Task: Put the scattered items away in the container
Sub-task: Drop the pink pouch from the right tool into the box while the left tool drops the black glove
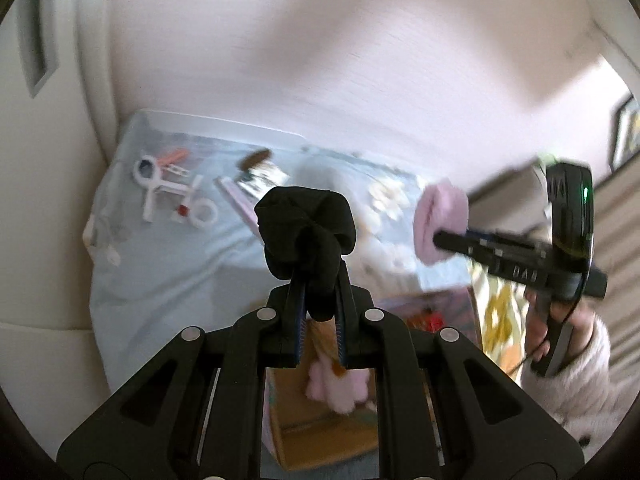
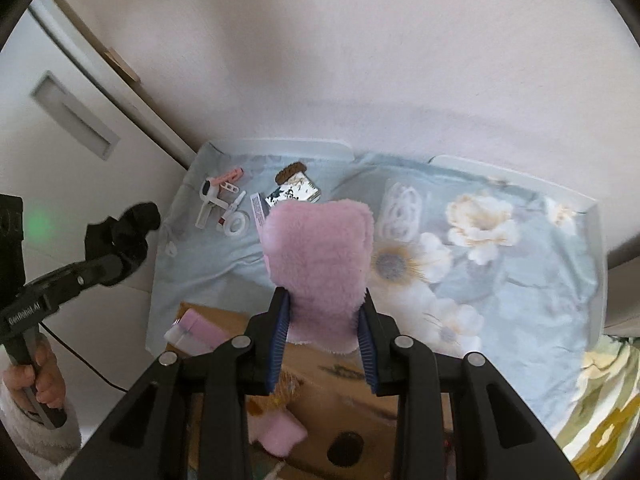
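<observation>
The left gripper (image 1: pixel 320 276) pinches tight on a soft black sock (image 1: pixel 306 220), and the right gripper (image 2: pixel 324 336) squeezes a light, fluffy pink sock (image 2: pixel 320 256), both floppy above the box (image 2: pixel 352 400).

Pale wall (image 2: pixel 360 40), floral bedsheet (image 2: pixel 500 272)

A person held 2 black two-finger grippers, 1 in each hand, both angled steeply downward. The left gripper (image 1: pixel 320 276) had its jaws pressed together on a bunched black cloth (image 1: pixel 306 230). The right gripper (image 2: pixel 325 344) had its jaws set a little apart, clamping a fluffy pink cloth (image 2: pixel 320 264). Each hand (image 1: pixel 560 320) wrapped a handle below, wrists covered by fuzzy pale sleeves (image 1: pixel 580 380).
</observation>
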`<state>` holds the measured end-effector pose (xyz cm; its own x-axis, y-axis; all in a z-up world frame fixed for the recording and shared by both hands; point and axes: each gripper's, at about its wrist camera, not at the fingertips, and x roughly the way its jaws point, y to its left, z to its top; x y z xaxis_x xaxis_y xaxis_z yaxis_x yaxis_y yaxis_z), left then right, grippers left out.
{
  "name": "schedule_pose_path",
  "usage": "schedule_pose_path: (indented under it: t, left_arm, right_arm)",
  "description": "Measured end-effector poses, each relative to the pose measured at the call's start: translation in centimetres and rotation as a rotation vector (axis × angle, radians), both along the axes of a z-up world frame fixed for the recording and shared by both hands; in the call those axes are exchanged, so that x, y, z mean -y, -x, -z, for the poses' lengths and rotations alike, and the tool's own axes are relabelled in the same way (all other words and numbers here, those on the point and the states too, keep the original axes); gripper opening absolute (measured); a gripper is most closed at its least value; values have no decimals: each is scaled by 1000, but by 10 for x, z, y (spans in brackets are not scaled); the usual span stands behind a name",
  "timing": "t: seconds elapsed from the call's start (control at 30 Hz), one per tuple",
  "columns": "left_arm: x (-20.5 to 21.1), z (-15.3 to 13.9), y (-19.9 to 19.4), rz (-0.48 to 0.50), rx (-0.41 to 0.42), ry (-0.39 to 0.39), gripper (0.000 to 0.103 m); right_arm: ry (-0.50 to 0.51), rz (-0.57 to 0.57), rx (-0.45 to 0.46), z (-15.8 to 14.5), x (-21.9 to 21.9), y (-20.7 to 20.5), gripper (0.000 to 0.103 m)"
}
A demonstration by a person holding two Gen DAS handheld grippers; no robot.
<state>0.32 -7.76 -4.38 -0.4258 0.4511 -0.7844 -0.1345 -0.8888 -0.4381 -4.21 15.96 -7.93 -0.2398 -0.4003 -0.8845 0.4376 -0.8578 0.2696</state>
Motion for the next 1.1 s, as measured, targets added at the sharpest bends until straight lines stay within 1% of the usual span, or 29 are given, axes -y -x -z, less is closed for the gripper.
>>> schedule_pose_path:
  t: [0.13,0.17,0.23,0.27,0.43,0.53,0.63,0.73,0.87,0.97,1.1]
  left_arm:
    - [-32,-4,-24,98,-7,29,10]
    - [-44,-1,-29,136,4,27,10]
    - [-59,3,-34,180,16,21,10]
    - [-72,7,-37,218,25,29,10]
    - [-116,24,-47,327,54,96,10]
    - [-135,38,-51,375,100,129,10]
    - [-143,52,-53,393,137,164,10]
    - [-148,73,-54,394,201,203,10]
    - [-149,89,-60,387,256,222,10]
    - [-150,95,-63,382,280,222,10]
    - [-151,95,-64,377,286,222,10]
  right_arm:
    - [1,7,-46,-16,-19,-22,30]
    - [7,15,-54,-19,-26,-29,30]
    - [15,34,-59,-21,-36,-39,30]
    - [19,47,-60,-21,-43,-45,30]
    - [19,87,-35,-16,-70,-69,30]
    - [10,113,-1,-4,-84,-81,30]
    - [13,134,37,8,-93,-91,30]
    - [7,131,68,20,-97,-101,30]
    - [20,103,117,39,-94,-112,30]
    - [9,82,160,57,-87,-116,30]
    - [1,66,186,68,-85,-118,30]
